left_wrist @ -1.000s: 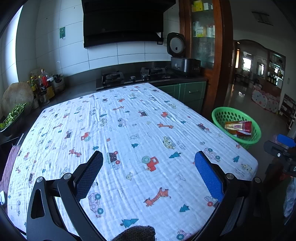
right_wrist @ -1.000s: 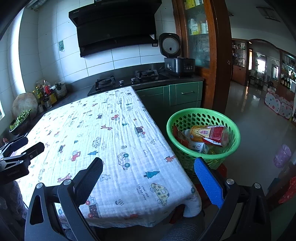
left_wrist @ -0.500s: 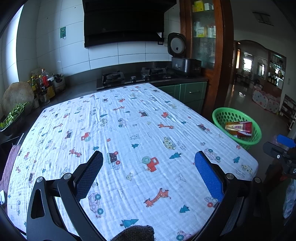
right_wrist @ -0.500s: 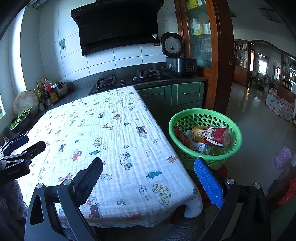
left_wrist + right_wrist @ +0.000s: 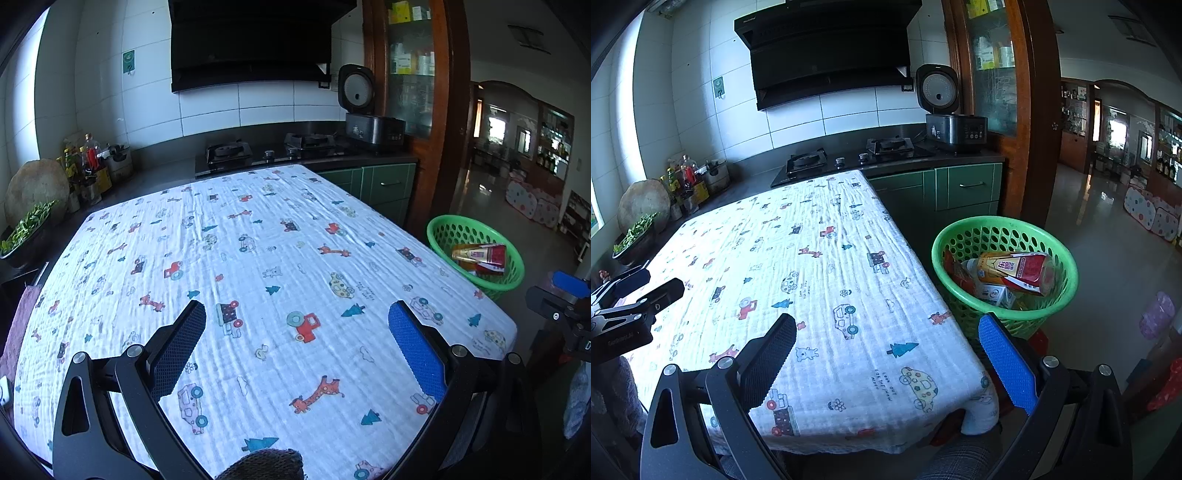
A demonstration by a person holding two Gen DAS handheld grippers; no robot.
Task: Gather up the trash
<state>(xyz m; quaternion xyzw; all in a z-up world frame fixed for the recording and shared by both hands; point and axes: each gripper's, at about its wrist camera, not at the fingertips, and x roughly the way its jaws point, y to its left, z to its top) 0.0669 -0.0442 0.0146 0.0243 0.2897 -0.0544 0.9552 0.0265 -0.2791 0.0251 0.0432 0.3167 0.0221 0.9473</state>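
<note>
Muslin tablecloth, white, crinkled in fine ribs and printed with small cars, giraffes and fir trees, is lying flat across the table ahead of both pairs of jaws. The left gripper is hovering over the near part of this cloth with its jaws spread wide and holding nothing; its fingers are black angular plates with round bolts, each faced with a blue pad of dimpled, grippy rubber. Nothing is lying on the cloth between them.

The right gripper, of the same build, is also standing wide apart and empty. Its left finger is sitting over the cloth's near right corner, while its right finger is overlapping the lower wall of the green basket.

That basket is round, of glossy plastic pierced with rows of oval holes, and is standing just off the right edge of the table, ahead and to the right of the right jaws. The trash is lying inside it: a plastic bottle on its side with a red and yellow label, a small white carton beneath it, and a red wrapper against the left wall.

Far beyond both jaws, a black gas hob and a dark rice cooker with a raised round lid are sitting on the counter.
</note>
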